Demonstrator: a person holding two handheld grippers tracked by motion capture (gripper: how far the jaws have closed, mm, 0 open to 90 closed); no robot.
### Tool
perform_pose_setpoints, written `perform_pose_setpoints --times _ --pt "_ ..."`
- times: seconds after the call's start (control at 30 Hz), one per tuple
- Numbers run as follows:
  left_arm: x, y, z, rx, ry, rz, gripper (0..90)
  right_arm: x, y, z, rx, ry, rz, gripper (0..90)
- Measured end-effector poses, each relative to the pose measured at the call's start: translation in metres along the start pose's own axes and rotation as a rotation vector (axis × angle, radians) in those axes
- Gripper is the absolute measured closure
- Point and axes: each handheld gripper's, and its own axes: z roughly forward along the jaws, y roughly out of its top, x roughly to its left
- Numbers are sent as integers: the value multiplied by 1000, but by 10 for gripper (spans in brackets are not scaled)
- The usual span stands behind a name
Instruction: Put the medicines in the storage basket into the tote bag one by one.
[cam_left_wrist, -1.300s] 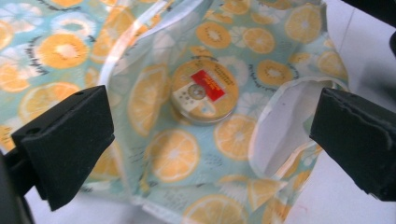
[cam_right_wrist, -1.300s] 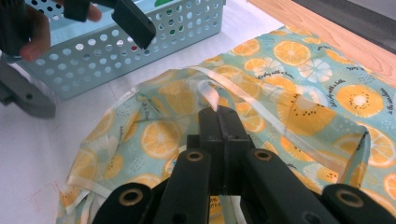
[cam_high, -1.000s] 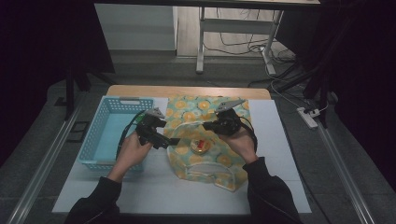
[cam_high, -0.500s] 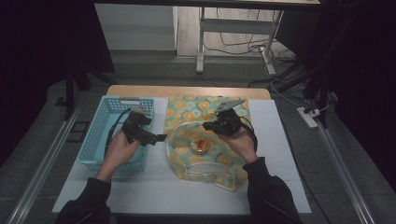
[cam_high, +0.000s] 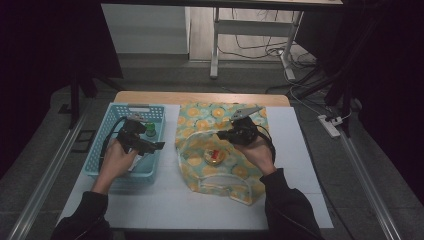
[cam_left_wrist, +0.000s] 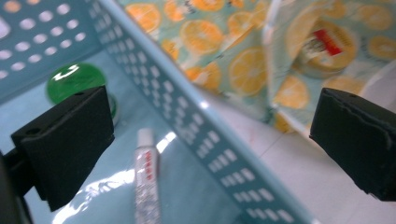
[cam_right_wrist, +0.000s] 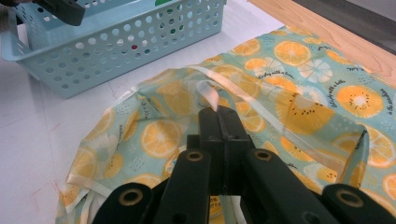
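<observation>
The counter is covered by a white sheet, with a strip of bare wood along its far edge. On its middle lies the orange-print bag, a teal cloth patterned with orange slices, reaching from near the far edge down toward the near edge; its mouth is held up and open. At the counter's left side, well apart from the bag's body but close to its left rim, stands the light blue basket, its perforated walls running from the far left part toward the near edge.

The right tool sits over the bag's far-right part with its jaws pressed together on the pale strap sewn along the bag's opening, lifting that rim. The left tool hangs over the basket's right wall with its jaws wide apart and nothing between the pads; in the left gripper view one jaw stands over the basket's inside and the other over the counter beside the bag.

Inside the bag, near the middle of the counter, lies a round tin with a red label. In the basket's far part sits a green round container, and beside it on the basket floor lies a slim white tube.
</observation>
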Motion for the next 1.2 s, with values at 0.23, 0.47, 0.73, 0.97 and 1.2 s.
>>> perform_pose_setpoints --times 0.23,0.47,0.73,0.97,1.2 --pt "13 -10 -2 38 43 -8 0 0 0 0 -1 1 -2 900" --pt "28 -21 1 76 23 -23 0 1 0 0 -1 1 -3 900" --pt "38 -30 16 157 2 -21 0 1 0 0 0 1 -2 900" --pt "40 -33 28 227 -3 -34 0 1 0 0 0 1 -4 900" --pt "38 -35 35 291 47 -33 56 1 0 0 -1 1 -4 900"
